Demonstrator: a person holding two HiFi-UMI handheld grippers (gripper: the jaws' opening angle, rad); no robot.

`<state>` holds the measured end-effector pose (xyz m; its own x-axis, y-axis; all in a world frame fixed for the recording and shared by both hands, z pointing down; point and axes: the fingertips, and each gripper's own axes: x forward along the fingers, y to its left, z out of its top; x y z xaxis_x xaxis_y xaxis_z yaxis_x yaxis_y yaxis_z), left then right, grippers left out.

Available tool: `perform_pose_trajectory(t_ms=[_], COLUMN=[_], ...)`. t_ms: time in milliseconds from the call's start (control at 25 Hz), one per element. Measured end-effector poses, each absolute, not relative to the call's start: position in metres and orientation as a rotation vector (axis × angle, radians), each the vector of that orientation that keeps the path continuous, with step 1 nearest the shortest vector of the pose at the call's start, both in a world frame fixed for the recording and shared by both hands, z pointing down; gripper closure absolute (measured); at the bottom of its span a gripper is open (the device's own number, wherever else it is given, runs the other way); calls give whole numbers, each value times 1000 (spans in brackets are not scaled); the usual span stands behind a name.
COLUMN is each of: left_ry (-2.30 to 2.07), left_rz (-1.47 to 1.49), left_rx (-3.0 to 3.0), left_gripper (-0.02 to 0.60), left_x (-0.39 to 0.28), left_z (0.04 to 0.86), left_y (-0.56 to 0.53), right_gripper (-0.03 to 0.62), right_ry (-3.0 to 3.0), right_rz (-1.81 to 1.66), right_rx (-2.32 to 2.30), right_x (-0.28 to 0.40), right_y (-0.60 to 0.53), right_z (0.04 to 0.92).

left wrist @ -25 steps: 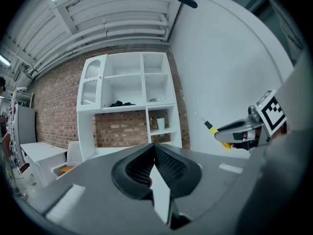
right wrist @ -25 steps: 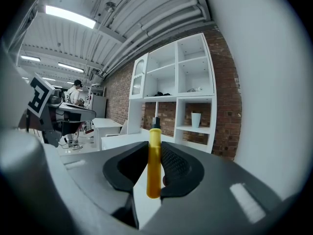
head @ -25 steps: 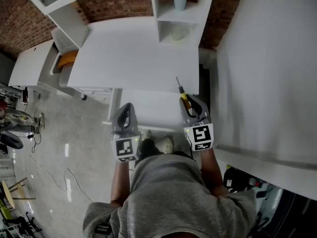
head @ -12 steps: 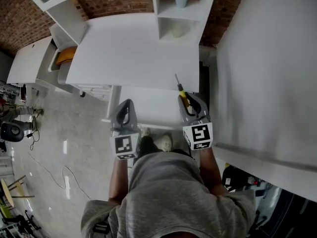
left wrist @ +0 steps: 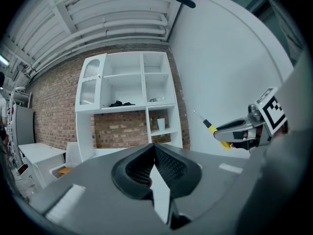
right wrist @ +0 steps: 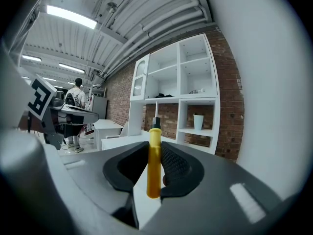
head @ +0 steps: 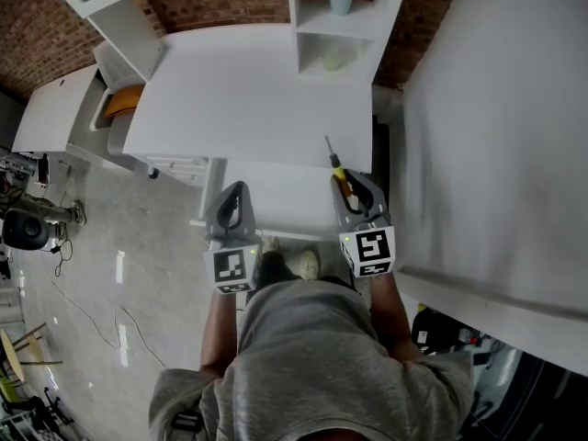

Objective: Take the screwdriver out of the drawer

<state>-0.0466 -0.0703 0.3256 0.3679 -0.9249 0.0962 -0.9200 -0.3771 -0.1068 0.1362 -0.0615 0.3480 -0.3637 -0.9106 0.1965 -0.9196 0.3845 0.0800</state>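
The right gripper [head: 355, 187] squeezes the yellow handle of the screwdriver [head: 336, 171]. It holds it up by the front edge of the white desk [head: 248, 90]. In the head view the jaws hide most of the handle, so only a bit of yellow, the black neck and the thin metal tip stick out. The left gripper [head: 233, 202] has its jaws pressed together with nothing in them, and the cube [head: 368, 250] on the right gripper shows only a black and white square pattern.
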Motion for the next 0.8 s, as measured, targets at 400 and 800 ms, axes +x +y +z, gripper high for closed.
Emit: perform_pose_trajectory(t_ms=[400, 800], left_ry=[1731, 1724], left_rz=[-217, -233], left_rx=[-2574, -2575], left_gripper=[569, 569], left_x=[-50, -52], left_z=[326, 329], left_y=[-72, -72], right_gripper=[511, 511], right_ry=[-2434, -2439], right_rz=[63, 62], right_rx=[1644, 1646], right_x=[133, 131], right_y=[-64, -63], right_z=[345, 345])
